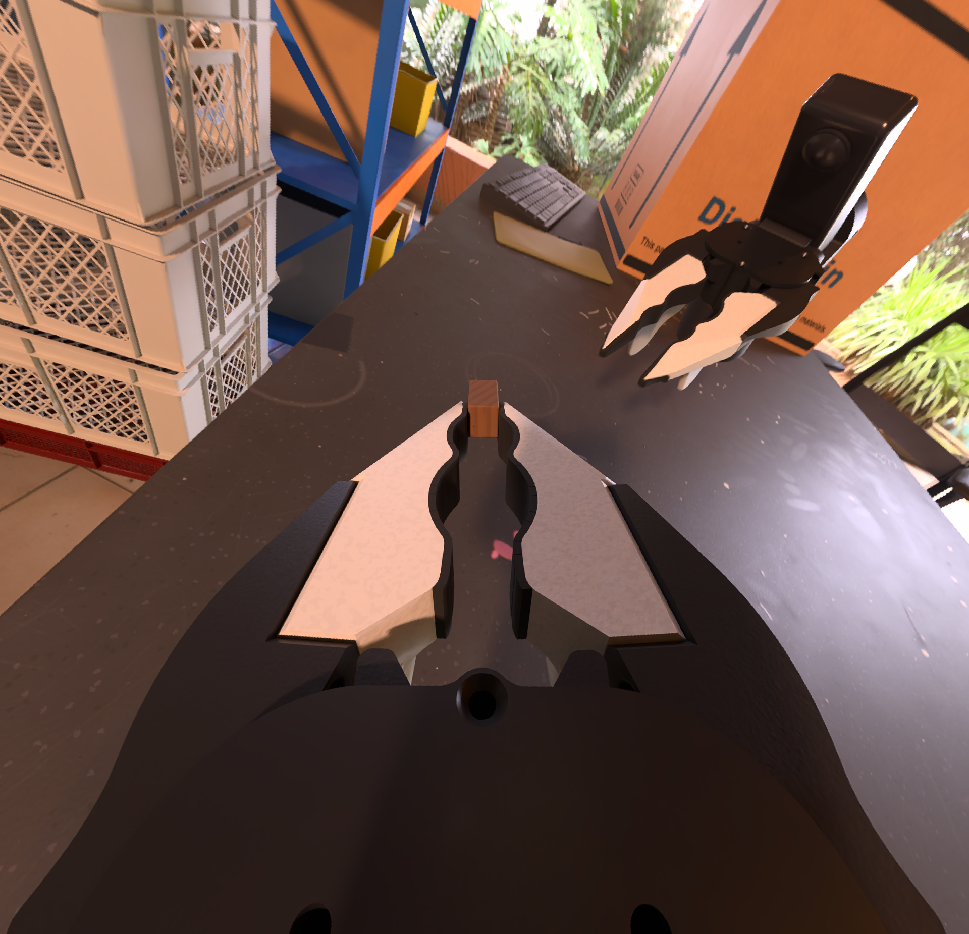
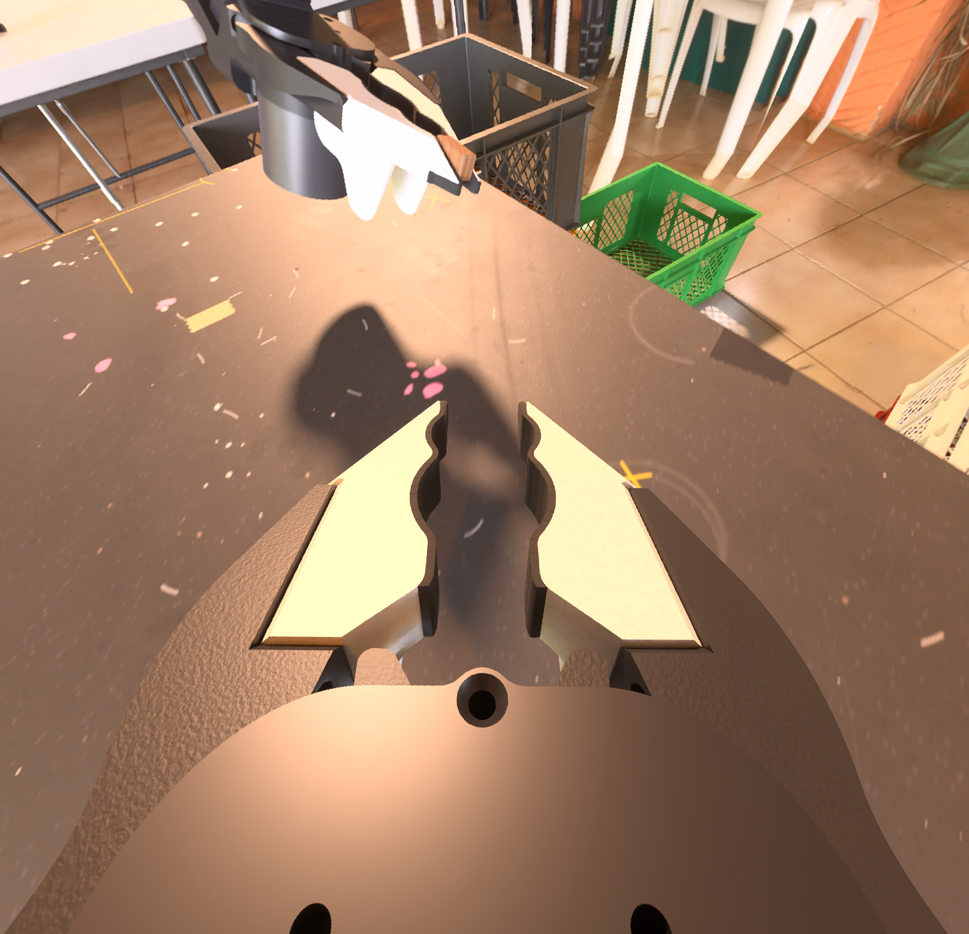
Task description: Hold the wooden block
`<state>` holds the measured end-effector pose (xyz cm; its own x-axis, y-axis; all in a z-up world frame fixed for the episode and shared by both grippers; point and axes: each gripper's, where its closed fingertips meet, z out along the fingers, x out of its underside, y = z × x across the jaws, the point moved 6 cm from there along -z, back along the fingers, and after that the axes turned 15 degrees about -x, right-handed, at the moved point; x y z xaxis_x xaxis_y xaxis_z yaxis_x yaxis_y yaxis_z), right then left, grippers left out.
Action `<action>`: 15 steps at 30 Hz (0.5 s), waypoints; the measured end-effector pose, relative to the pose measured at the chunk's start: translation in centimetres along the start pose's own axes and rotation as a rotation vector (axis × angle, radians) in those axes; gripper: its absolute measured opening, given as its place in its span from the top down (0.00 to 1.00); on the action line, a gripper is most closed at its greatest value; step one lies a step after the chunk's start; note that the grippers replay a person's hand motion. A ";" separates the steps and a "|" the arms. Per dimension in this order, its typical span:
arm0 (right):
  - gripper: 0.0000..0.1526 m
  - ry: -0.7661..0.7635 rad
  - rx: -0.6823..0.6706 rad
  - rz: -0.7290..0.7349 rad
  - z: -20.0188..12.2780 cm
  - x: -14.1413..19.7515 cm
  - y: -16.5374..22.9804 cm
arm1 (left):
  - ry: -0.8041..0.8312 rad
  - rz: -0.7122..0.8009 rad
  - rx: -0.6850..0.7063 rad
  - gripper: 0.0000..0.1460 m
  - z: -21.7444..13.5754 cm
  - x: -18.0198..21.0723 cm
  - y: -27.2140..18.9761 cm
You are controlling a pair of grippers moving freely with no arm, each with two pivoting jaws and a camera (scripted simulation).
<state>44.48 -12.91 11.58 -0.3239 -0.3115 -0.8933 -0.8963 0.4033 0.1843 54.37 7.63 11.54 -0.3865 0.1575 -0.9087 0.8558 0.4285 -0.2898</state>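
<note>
A small wooden block (image 1: 483,417) is pinched between the fingertips of my left gripper (image 1: 483,408), which is shut on it. In the right wrist view the left gripper (image 2: 465,174) holds the block (image 2: 455,154) well above the dark table (image 2: 210,437), casting a shadow on it. My right gripper (image 2: 482,411) is open and empty, hovering over the table. It also shows in the left wrist view (image 1: 624,366), apart from the block, to the right and farther back.
Stacked white crates (image 1: 105,227) and a blue shelf (image 1: 377,122) stand left of the table. An orange cardboard box (image 1: 734,96) and a keyboard (image 1: 529,196) sit at its far end. A grey crate (image 2: 503,101) and a green crate (image 2: 666,232) stand on the floor beyond the table edge.
</note>
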 end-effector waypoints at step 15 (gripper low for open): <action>0.84 -0.064 -0.057 -0.132 1.7 2.0 1.8 | -0.025 0.080 -0.066 0.94 0.2 0.5 -0.4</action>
<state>42.79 -11.31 9.44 -0.1843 -0.3026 -0.9351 -0.9462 0.3121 0.0855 53.89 7.30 11.13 -0.3085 0.1720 -0.9356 0.8588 0.4732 -0.1961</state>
